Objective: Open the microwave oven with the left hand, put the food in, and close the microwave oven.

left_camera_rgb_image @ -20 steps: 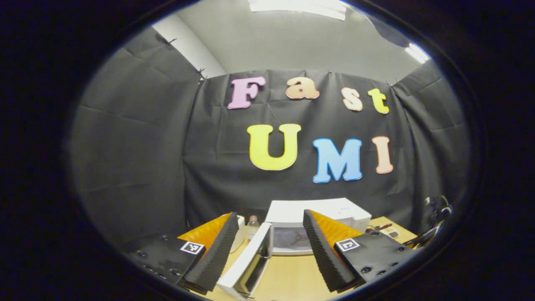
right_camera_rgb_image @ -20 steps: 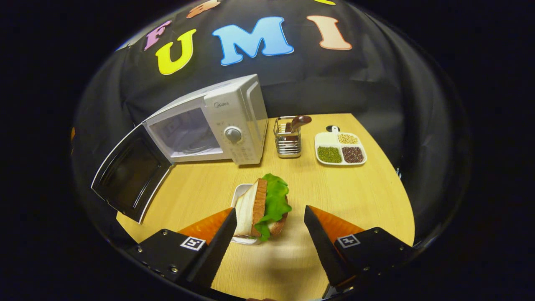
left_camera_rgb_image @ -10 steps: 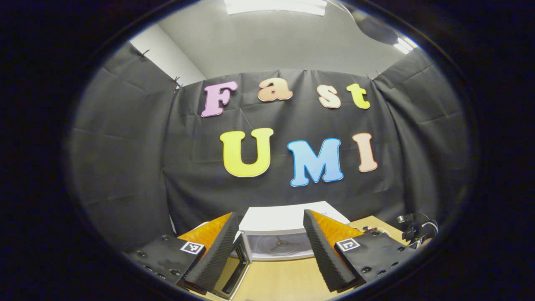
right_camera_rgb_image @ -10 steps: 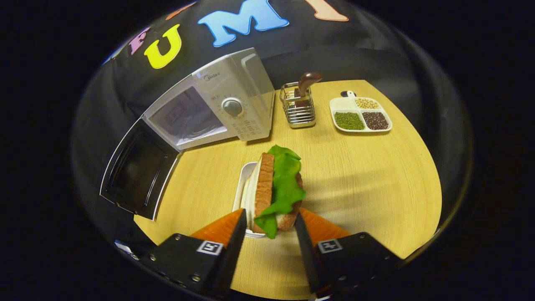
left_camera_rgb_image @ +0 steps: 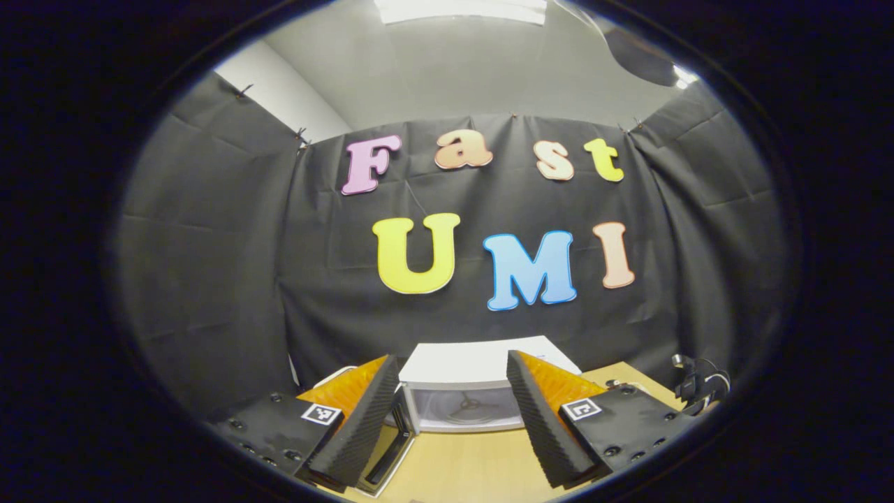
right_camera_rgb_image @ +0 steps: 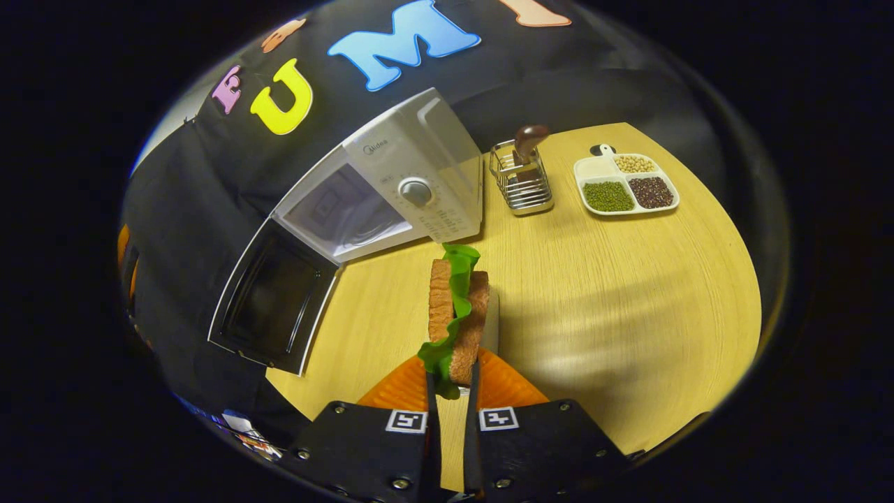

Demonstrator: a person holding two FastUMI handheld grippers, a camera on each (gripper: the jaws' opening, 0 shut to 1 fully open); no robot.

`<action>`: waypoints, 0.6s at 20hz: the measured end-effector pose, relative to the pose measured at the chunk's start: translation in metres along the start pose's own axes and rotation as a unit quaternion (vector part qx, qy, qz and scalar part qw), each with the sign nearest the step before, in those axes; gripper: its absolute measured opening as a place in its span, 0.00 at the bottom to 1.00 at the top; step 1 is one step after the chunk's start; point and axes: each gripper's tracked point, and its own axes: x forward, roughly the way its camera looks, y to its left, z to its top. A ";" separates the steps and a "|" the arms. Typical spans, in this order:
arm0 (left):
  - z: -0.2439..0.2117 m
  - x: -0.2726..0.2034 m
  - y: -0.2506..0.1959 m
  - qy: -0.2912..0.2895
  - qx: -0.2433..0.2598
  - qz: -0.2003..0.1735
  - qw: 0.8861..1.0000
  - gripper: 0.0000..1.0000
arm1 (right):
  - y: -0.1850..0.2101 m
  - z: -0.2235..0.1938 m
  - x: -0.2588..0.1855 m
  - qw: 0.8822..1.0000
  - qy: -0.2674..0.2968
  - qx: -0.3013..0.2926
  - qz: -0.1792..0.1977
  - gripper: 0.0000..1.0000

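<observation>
Sandwich (right_camera_rgb_image: 457, 314): two brown bread slices, green lettuce between, upright.

Black cloth walls (left_camera_rgb_image: 209, 265), pale ceiling (left_camera_rgb_image: 482, 70), ceiling light (left_camera_rgb_image: 457, 8), wooden table (right_camera_rgb_image: 628, 293)

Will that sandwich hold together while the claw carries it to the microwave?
Probably, with care. The right claw pinches the sandwich at one end, so the long free end may sag. The floppy lettuce could slip out. The bread looks soft, so a hard squeeze might crush it.

Sandwich (right_camera_rgb_image: 457, 311) upright — white microwave (right_camera_rgb_image: 391, 195) open.
</observation>
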 end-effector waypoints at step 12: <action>-0.016 0.022 0.067 -0.016 -0.001 -0.056 0.998 1.00 | 0.138 0.060 -0.005 0.977 -0.106 0.139 0.123 0.13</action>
